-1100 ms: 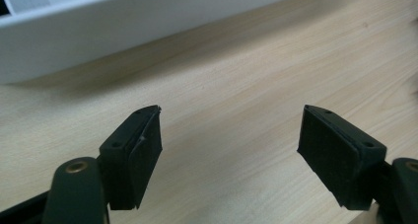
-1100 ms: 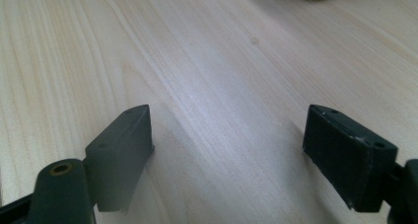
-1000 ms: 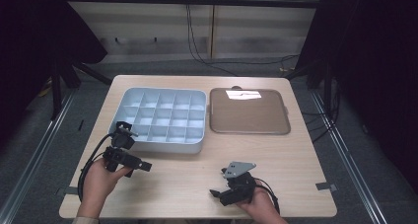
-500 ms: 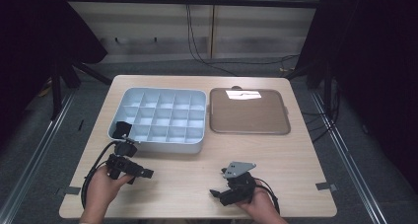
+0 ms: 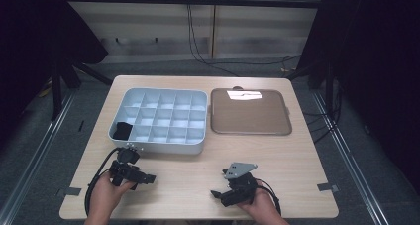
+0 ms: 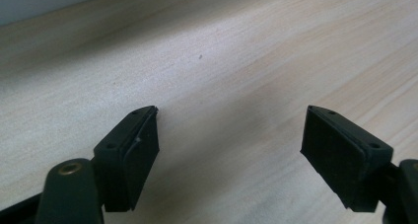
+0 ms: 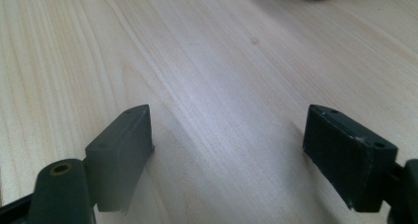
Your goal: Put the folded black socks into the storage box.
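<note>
My left gripper (image 5: 147,177) lies low over the wooden table (image 5: 188,170), just in front of the white compartment box (image 5: 163,146), and points to the right. Its jaws have just opened a little further; in the left gripper view they (image 6: 231,135) stand wide apart over bare wood, nothing between them. A small black thing (image 5: 122,130) lies in the box's front-left compartment. My right gripper (image 5: 216,194) rests near the table's front edge and points left. It is open and empty in the right gripper view (image 7: 229,140).
A flat brown tray (image 5: 250,113) with a bright glare patch sits to the right of the box. Cables trail from both grippers toward the person. Dark stands and floor rails flank the table.
The left hand has drawn back from the box's front-left corner toward the table's front edge and sunk lower. A black thing now shows in that corner compartment. The right hand has kept still.
</note>
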Demonstrator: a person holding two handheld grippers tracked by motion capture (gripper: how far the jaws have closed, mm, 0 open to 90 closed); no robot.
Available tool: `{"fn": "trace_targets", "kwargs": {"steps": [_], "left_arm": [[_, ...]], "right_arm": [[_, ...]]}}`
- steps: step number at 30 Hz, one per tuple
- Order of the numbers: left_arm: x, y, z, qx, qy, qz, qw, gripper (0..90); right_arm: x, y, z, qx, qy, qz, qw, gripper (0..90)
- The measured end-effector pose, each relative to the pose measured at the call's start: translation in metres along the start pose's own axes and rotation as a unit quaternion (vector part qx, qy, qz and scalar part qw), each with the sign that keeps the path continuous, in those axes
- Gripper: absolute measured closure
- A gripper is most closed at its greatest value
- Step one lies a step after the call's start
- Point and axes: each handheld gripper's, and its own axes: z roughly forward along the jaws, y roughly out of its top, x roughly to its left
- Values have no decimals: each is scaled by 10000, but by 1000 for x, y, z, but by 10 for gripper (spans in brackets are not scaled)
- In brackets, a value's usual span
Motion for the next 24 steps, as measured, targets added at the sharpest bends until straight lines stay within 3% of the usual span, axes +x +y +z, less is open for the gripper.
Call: {"fn": "trace_targets", "kwargs": {"steps": [11,14,17,22,24], "left_arm": [[-5,-8,3,-317,87,255,9991,177],[-9,-12,5,-455,239,403,9979,168],[-11,-14,6,-505,268,419,9975,167],[-16,-21,9,-677,540,711,9937,156],[-17,-22,9,-710,556,724,9933,155]], "right_arm": [[0,0,0,-6,10,-1,10000,186],[0,0,0,-1,2,3,10000,186],[0,0,0,-2,11,4,10000,186],[0,0,0,1,2,3,10000,186],[0,0,0,-1,5,-1,10000,186]]}}
